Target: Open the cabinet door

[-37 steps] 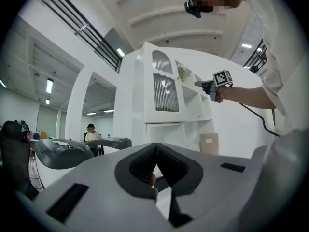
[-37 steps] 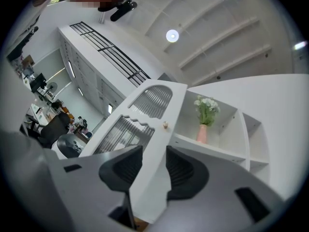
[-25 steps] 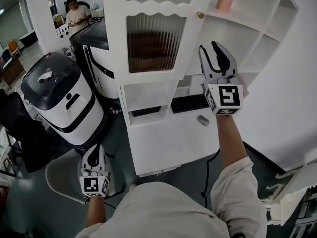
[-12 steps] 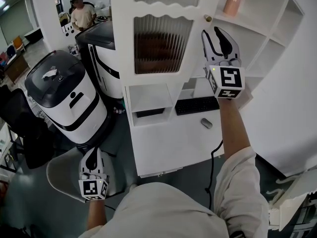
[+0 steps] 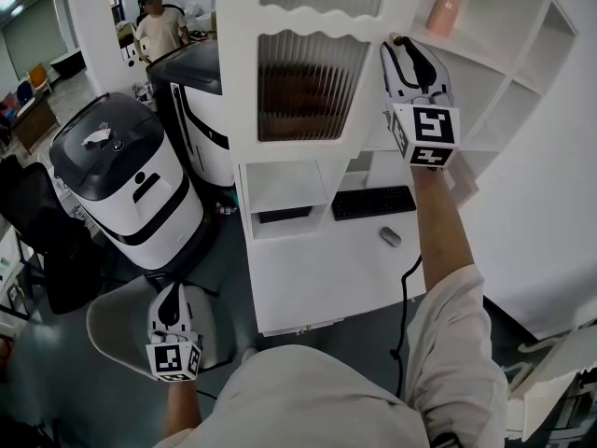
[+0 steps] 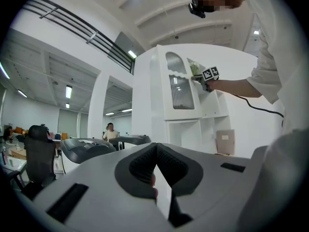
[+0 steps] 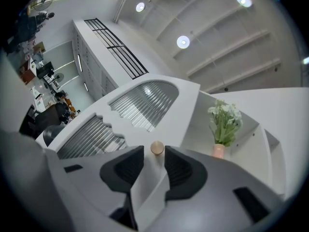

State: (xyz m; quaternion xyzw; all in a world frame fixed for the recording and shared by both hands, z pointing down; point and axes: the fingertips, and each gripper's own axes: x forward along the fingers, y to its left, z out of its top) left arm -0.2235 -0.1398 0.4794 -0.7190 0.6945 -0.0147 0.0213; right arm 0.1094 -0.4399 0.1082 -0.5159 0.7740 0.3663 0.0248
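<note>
Right claw [image 7: 153,154], mid-closing, knob [image 7: 157,148] between jaws

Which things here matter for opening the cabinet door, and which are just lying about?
For the job:
- cabinet door
- its round knob
- right gripper, jaws closing, knob at their tips, not yet gripped

Lying about:
- keyboard
- mouse
- pink vase with a plant
- white and black machine
- left gripper, shut, down low
</note>
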